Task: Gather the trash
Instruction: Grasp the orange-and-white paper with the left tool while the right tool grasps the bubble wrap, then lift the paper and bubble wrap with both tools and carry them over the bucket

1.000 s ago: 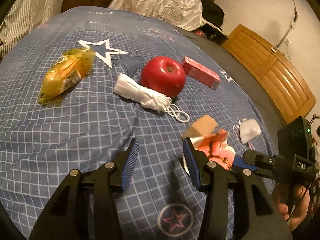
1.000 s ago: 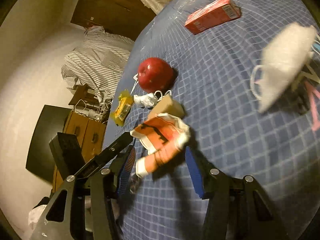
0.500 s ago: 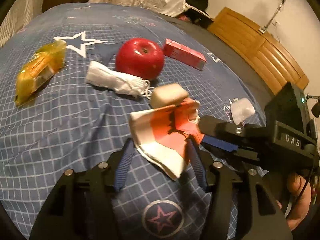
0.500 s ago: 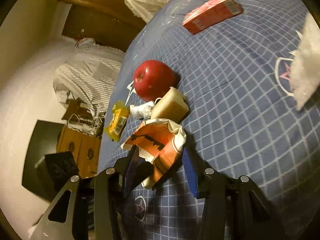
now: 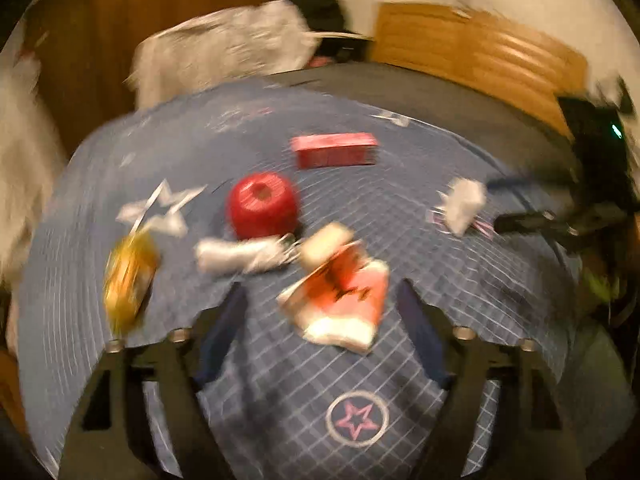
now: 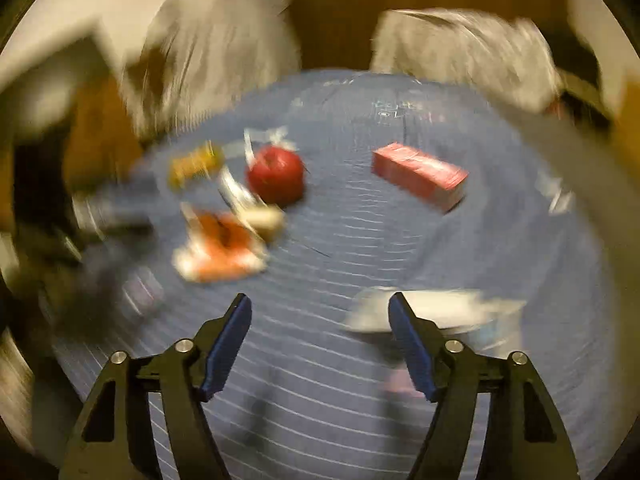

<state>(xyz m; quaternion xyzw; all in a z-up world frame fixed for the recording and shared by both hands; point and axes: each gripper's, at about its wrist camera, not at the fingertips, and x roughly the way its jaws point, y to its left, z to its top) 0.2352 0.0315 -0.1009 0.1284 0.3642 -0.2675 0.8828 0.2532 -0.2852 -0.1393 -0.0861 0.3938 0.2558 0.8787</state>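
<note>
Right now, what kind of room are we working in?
Most likely a bedroom. The items lie on a blue checked bedspread with star prints, a wooden headboard stands behind it, and crumpled clothes or bedding are piled at the far edge.

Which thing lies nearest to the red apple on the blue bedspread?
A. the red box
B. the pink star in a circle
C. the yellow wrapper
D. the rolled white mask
D: the rolled white mask lies right below the apple in the left wrist view; the other three lie clearly farther off.
</note>
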